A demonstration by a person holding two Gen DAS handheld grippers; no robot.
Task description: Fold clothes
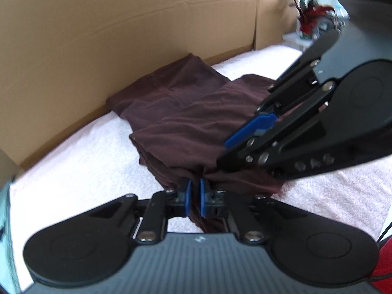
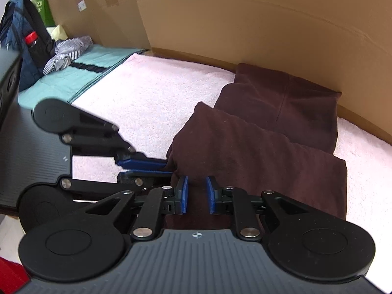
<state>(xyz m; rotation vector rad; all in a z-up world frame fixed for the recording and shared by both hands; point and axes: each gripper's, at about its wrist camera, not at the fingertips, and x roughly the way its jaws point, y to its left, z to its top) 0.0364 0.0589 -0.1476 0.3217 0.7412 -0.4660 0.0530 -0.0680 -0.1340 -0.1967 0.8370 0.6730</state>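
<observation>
A dark maroon garment (image 1: 186, 122) lies folded in layers on a pale pink towel (image 1: 85, 159), its far end against a cardboard wall. My left gripper (image 1: 195, 183) is shut on the garment's near edge, with a thin pinch of cloth between its blue pads. In the right wrist view my right gripper (image 2: 196, 181) holds a thicker bunch of the same garment (image 2: 257, 147) between its pads. The left gripper (image 2: 169, 167) shows there too, just left of it and clamped on the same edge. The right gripper (image 1: 221, 154) reaches in from the right in the left wrist view.
A cardboard wall (image 2: 245, 24) runs along the back of the towel (image 2: 152, 93). At the far left are a teal mat (image 2: 80, 73), a striped cloth (image 2: 66, 54) and a blue backpack (image 2: 27, 31). Clutter (image 1: 313, 17) stands at the far right corner.
</observation>
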